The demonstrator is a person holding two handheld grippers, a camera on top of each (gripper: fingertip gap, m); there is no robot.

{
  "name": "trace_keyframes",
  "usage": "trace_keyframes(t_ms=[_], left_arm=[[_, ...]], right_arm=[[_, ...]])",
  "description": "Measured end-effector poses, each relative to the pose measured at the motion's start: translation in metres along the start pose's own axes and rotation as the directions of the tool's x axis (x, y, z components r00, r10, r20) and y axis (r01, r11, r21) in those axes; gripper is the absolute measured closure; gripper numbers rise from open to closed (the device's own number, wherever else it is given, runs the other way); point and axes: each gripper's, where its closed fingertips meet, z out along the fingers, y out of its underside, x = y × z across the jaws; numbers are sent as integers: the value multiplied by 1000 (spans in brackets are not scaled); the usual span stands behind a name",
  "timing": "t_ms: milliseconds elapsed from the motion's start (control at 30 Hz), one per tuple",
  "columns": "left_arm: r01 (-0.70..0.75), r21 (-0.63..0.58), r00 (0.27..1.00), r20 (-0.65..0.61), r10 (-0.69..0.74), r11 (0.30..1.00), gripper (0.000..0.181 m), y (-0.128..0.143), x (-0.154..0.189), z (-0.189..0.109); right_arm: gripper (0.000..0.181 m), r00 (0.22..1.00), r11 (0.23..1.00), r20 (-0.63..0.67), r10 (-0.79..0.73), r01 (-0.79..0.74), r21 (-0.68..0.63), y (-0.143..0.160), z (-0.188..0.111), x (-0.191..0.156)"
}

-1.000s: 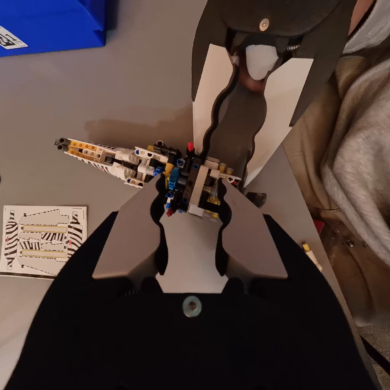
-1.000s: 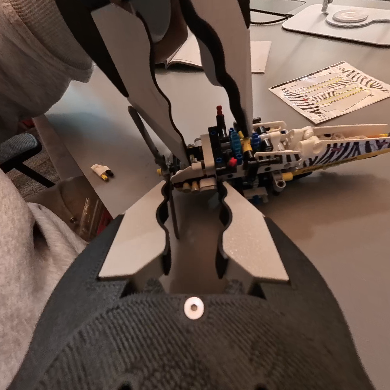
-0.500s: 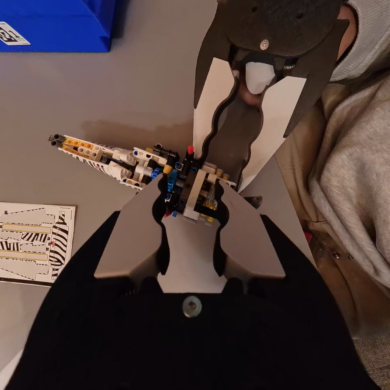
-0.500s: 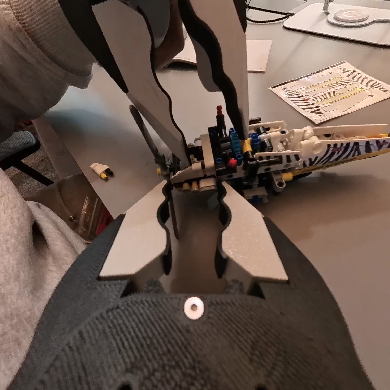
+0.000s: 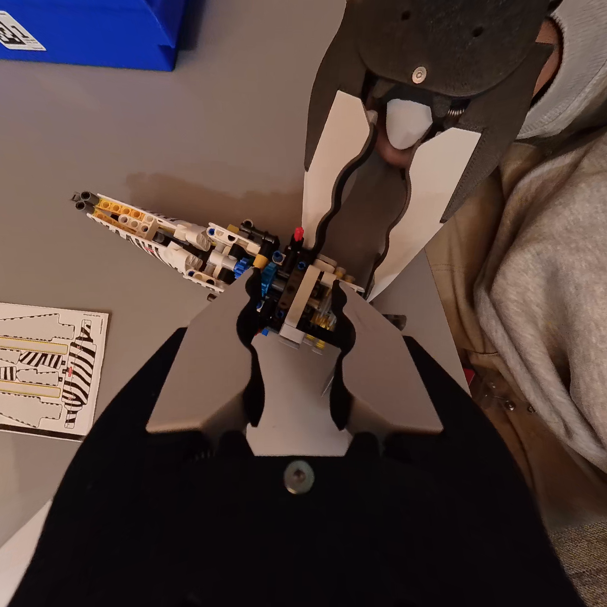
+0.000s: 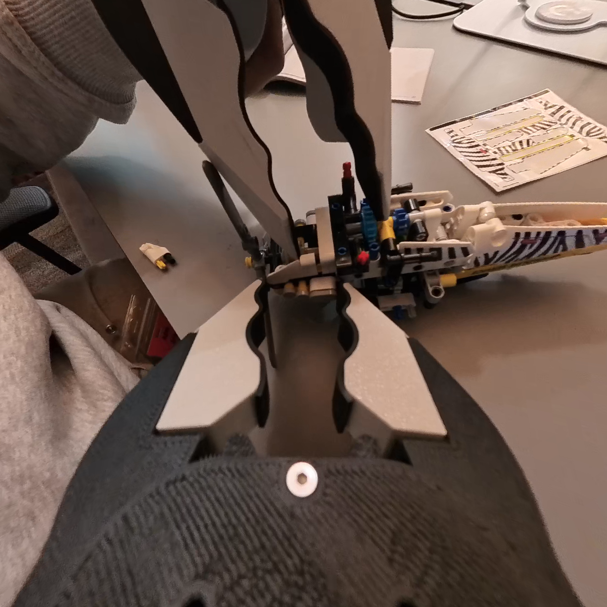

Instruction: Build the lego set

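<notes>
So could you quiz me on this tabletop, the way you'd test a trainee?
1. True or false: the sticker sheet lies flat on the table, apart from the lego model.
2. What colour is the box at the far corner in the left wrist view? A red, B blue, C green.
3. Fill in: the model's long tail carries black-and-white ____ like those printed on the sticker sheet.

Key: 1 true; 2 B; 3 stripes.
</notes>
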Motion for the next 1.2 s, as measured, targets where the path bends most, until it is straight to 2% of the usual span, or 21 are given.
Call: trace_keyframes(t_ms=[933,1100,1200], left_arm=[[53,38,999,1,-53,998,140,0,-3,-1],[88,65,996,-2,-88,994,137,0,-3,-6],[143,126,990,-37,-139,982,136,-1,0,-15]], right_arm=[[142,1000,999,-2,4,-4,-40,0,2,2],[141,1000,1000,13,11,-11,-24,-2,1,0],[141,1000,1000,7,11,-11,-15,-3,1,0]])
